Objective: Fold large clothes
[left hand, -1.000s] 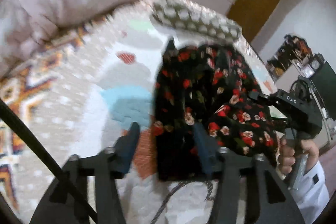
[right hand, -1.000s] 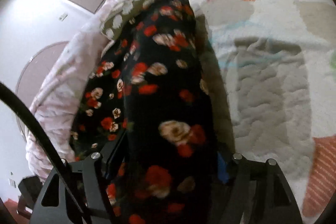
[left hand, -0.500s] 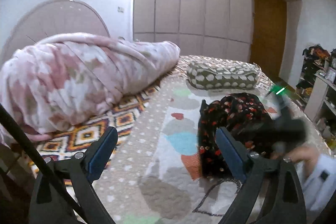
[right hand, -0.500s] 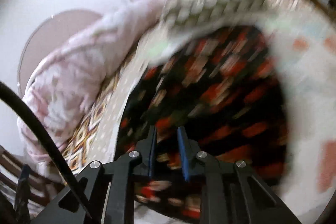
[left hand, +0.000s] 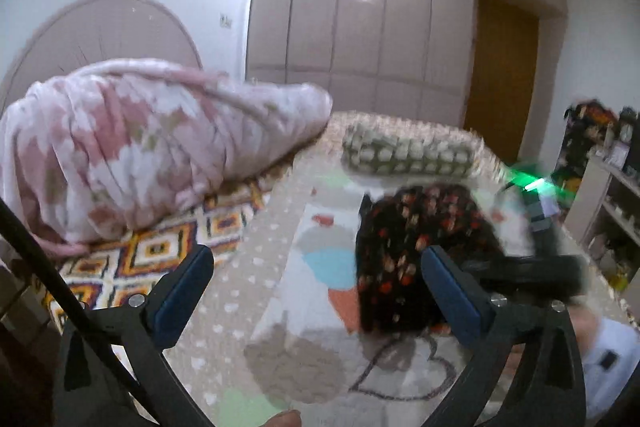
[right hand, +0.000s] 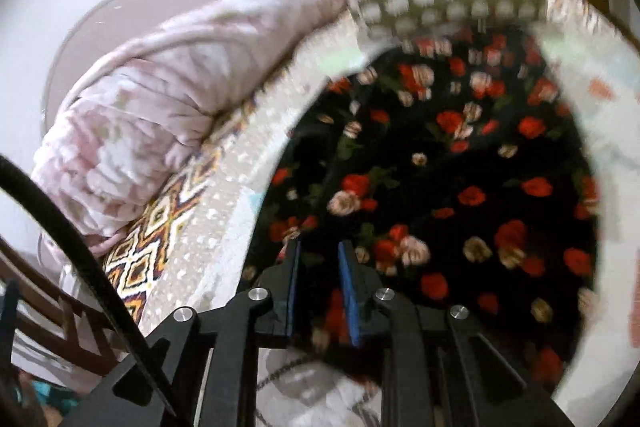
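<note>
Left gripper (left hand: 316, 287) opening (empty); right gripper (right hand: 318, 259) narrow.

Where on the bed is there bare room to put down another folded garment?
The quilt is free between the floral garment and the pink blanket, and also nearer the camera, in front of the garment. It is crowded toward the back, where the dotted pillow lies close behind the garment.

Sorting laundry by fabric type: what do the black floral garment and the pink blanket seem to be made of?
The black floral garment looks like thin, matte woven or jersey cloth: it lies flat in soft folds with a printed rose pattern. The pink blanket seems thick plush fleece: bulky, rounded ridges with a fuzzy surface. Blur leaves the exact fibres open.
</note>
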Tool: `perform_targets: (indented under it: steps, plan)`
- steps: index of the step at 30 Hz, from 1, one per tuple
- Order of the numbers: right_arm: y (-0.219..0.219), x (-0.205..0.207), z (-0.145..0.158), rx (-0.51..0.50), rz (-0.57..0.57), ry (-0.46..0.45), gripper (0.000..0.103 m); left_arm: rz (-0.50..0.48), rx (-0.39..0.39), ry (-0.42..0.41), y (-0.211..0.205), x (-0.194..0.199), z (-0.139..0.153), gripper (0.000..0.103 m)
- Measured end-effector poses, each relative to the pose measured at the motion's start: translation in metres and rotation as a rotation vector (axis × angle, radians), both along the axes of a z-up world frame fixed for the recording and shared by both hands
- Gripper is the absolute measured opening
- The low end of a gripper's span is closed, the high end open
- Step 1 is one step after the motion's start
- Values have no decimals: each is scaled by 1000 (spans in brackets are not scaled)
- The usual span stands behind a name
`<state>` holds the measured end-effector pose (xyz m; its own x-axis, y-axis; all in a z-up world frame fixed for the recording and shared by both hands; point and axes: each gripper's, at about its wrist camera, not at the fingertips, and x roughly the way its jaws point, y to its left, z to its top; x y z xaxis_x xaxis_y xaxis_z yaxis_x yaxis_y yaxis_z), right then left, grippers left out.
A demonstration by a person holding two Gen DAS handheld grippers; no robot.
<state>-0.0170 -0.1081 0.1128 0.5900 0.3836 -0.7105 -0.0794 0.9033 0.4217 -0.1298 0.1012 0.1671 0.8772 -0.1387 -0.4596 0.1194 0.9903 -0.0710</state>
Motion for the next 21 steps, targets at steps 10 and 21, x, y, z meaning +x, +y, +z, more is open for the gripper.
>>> perform_targets:
  steps: [10,21]
  plan:
    - [-49,-47,-33,-47,-52,3,44,-13,71,160,-35,18,-45,103]
    - [-70,-109,-11,-131,-148,-85,55,-35,116,285,-61,23,-85,103]
